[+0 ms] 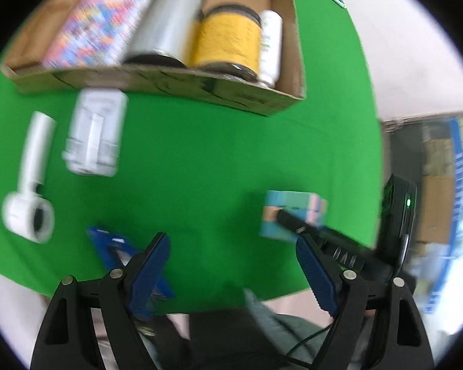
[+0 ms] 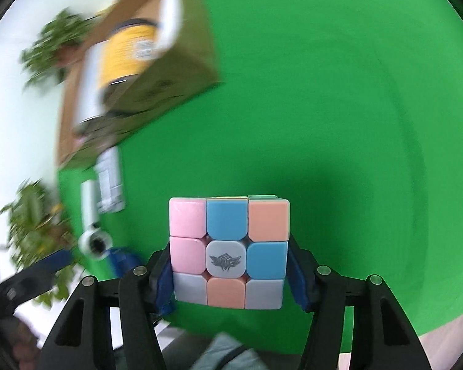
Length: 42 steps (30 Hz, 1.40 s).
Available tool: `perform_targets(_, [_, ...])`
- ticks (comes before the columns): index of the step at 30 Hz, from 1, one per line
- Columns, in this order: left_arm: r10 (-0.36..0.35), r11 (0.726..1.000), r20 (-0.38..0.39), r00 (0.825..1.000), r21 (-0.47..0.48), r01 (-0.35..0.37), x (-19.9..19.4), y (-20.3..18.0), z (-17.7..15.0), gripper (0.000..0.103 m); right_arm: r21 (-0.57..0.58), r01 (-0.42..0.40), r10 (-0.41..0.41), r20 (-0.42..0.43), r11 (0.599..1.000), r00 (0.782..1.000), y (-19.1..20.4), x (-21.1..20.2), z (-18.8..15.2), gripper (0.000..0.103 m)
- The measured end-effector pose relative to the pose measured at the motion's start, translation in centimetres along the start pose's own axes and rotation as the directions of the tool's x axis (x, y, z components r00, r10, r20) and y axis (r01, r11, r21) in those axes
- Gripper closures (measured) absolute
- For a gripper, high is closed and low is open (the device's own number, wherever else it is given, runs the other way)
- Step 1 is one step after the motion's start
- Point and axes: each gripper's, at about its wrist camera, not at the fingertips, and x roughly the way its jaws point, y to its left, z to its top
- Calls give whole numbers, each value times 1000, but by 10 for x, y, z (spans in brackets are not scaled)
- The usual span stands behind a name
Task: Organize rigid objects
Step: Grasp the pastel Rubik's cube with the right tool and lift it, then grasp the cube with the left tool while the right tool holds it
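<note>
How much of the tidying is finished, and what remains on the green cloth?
Done: the cardboard box already holds a yellow jar and a silver cylinder. In hand: the right gripper straddles the cube. Left: a white bottle, a white tool and a blue object.

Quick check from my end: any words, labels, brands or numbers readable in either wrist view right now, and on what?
No text can be read in either view.
Puzzle cube, grey centre tile: a winged emblem, no legible letters.
Yellow-labelled jar in the cardboard box: print blurred, unreadable.
White bottle beside it: dark marks, too blurred.
Colourful patterned box: print smeared by motion.
White rectangular item on the green cloth: no legible marking.
</note>
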Motion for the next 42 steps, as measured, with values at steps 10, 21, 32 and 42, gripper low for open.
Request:
perform_targets(10, [-294, 954, -29, 955, -64, 292, 5, 13, 16, 21, -171, -73, 76, 15, 983, 997, 61, -47, -1, 46])
perform_targets(21, [-414, 907, -67, 908, 51, 417, -18, 36, 47, 21, -261, 1, 22, 86, 965, 996, 173, -61, -9, 47])
perform_targets(32, [-516, 852, 14, 857, 115, 511, -83, 95, 100, 42, -341, 99, -55, 137, 935, 989, 311, -41, 20, 49])
perform_targets(42, [-528, 845, 33, 849, 122, 521, -97, 120, 155, 42, -355, 113, -60, 158, 928, 986, 359, -20, 69, 49])
